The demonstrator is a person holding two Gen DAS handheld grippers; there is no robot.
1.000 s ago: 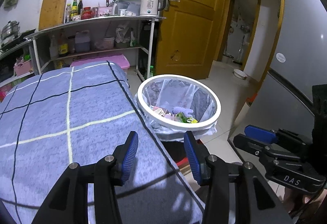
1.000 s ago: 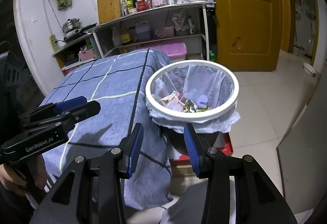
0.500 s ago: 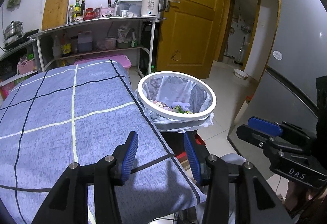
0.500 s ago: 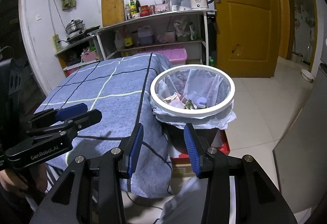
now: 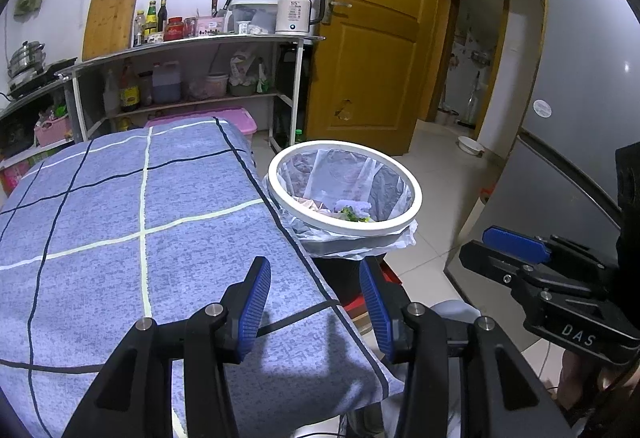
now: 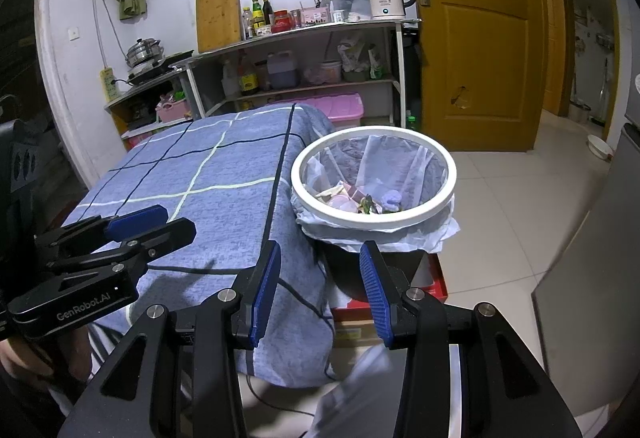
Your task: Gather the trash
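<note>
Since a second ago both views have drawn back from the bin; more of the blue cloth and its near corner now shows in the left wrist view, and the bin sits smaller and further up the frame; the jaws of both tools have kept the same gap.

The left hand-held gripper [image 5: 315,304] hangs over the near corner of the cloth with its blue pads [image 5: 256,302] partly apart and nothing between them; the right hand-held gripper [image 6: 319,292] stands likewise, partly open and empty, over the cloth's hanging edge.

The trash bin [image 6: 448,174] is at centre right of both views, just beside the right edge of the desk [image 5: 120,222]; it stands upright, its round mouth facing up with a slight tilt, a white ring clamping a pale liner; scraps of trash [image 6: 360,200] lie in the bottom.

The desk wears a blue cloth with white and dark grid lines; pale tiles cover the floor; a shelf unit [image 6: 304,34] with bottles, a cutting board and a white kettle [image 6: 390,0] fills the upper middle, beside a yellow-brown door [image 6: 480,38].

Readable writing: "GenRobot.AI" on the left tool, "DAS" on the right tool, "55" on the kettle.
</note>
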